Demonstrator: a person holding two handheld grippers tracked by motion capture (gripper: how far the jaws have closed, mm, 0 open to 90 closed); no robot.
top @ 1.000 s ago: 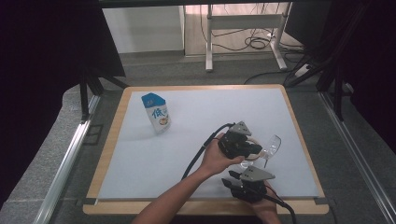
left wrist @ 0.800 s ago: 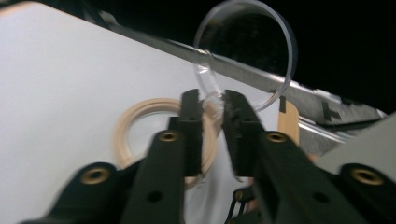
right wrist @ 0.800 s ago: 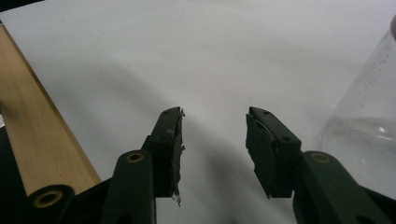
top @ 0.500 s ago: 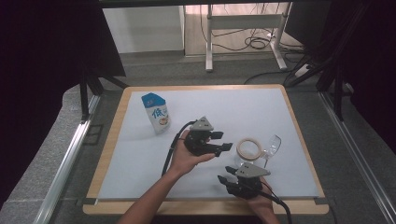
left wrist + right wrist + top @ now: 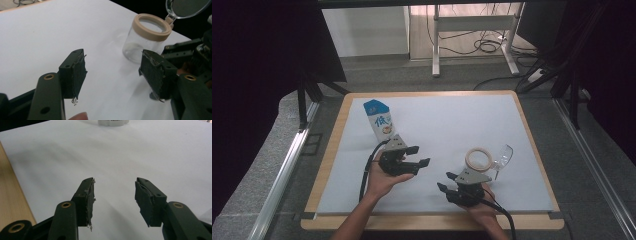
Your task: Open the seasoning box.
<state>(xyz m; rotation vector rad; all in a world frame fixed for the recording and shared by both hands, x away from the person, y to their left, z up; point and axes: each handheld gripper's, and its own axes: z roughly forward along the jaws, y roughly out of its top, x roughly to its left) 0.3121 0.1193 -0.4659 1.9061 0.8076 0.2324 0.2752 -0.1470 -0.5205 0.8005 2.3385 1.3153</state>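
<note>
Left gripper has pulled away from the jar since 1 s ago: it was at the jar then, now it's well to the jar's left, mid-mat, held in the left hand. Its jaws have just been opening and stand wide apart w/ nothing between them; left gripper view shows bare mat between the pads.

Jar hasn't shifted; it stands upright on the mat's right half, clear glass w/ a tan rim, its clear hinged lid flipped open on the far-right side. Nothing touches it.

Right gripper sits just in front of the jar, near the mat's front edge, jaws pointing left across the mat. Jaws have just been opening too, apart, empty; right gripper view shows only white mat between them.

Carton, blue & white, stands upright at the mat's far-left part, well apart from the jar, just beyond the left gripper. Mat lies on a wood-edged table.
</note>
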